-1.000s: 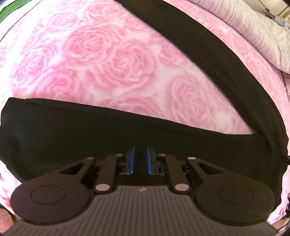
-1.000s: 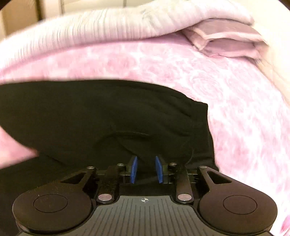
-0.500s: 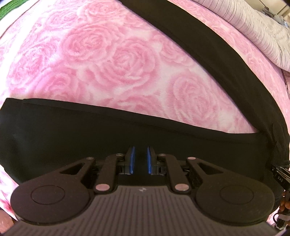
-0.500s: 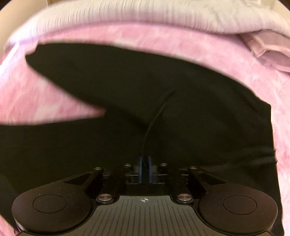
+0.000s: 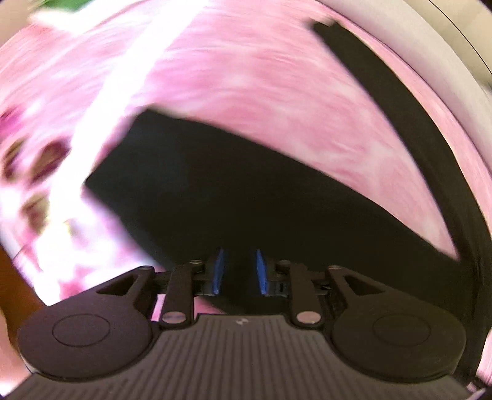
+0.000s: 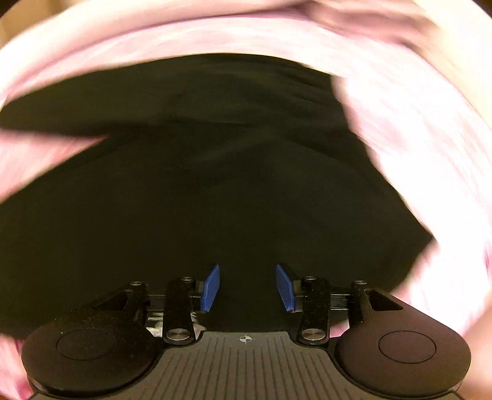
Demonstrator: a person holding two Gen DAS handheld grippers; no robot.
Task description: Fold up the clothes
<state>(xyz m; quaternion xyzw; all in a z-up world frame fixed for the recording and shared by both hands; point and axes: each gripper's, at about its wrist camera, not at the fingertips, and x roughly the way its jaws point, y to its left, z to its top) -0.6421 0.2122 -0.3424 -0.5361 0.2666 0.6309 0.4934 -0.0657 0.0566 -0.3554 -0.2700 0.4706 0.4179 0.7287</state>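
My left gripper (image 5: 237, 270), jaws narrowly parted, and my right gripper (image 6: 247, 287), jaws wide, hang empty over black trousers (image 6: 200, 184) spread from six o'clock across the pink bedspread (image 5: 261, 80), both views blurred.

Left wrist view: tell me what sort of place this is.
Probably a bedroom, on a bed: a pink rose-print blanket covers the surface, pale bedding is bunched behind it, and a black garment lies across it.
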